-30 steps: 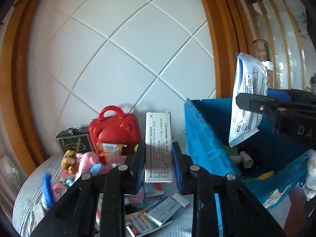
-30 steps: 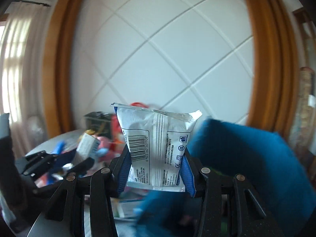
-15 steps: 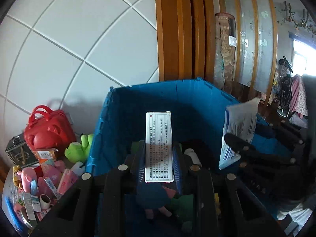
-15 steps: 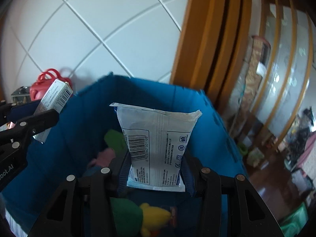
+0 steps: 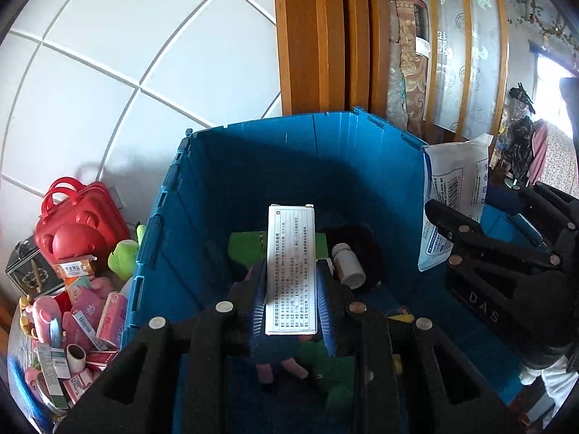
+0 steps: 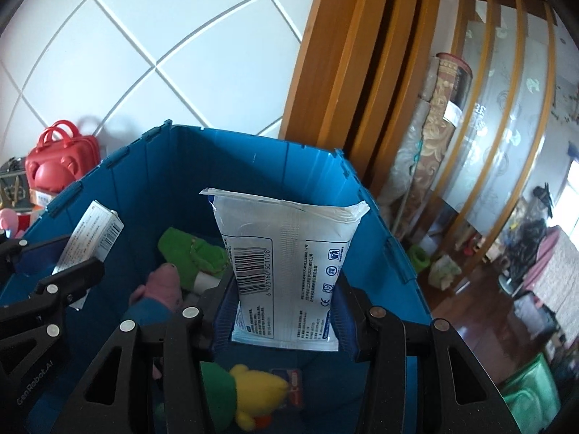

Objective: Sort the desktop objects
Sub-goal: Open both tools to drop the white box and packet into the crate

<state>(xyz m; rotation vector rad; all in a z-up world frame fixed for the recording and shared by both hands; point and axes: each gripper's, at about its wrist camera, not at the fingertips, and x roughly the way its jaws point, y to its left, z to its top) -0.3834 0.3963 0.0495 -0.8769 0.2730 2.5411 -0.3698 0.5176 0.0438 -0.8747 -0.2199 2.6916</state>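
My left gripper (image 5: 291,282) is shut on a white medicine box (image 5: 291,249) and holds it upright over the open blue crate (image 5: 275,152). My right gripper (image 6: 284,303) is shut on a white sachet (image 6: 286,253) with a barcode, also held above the crate (image 6: 231,159). Each gripper shows in the other's view: the right one with the sachet (image 5: 456,202) at the crate's right side, the left one with the box (image 6: 90,238) at its left side. Inside the crate lie green plush toys (image 6: 191,253), a pink plush (image 6: 163,282), a white bottle (image 5: 347,260) and a yellow toy (image 6: 257,390).
Left of the crate a pile stays on the table: a red toy case (image 5: 79,220), a dark box (image 5: 32,271), a green plush (image 5: 123,256), several pink packets and small boxes (image 5: 87,318). A tiled wall and wooden frame stand behind. Rolled rugs (image 6: 434,144) lean at right.
Both grippers have swung right from the table pile to above the crate, still holding their items. In the last half second they moved slightly closer over the crate's inside.
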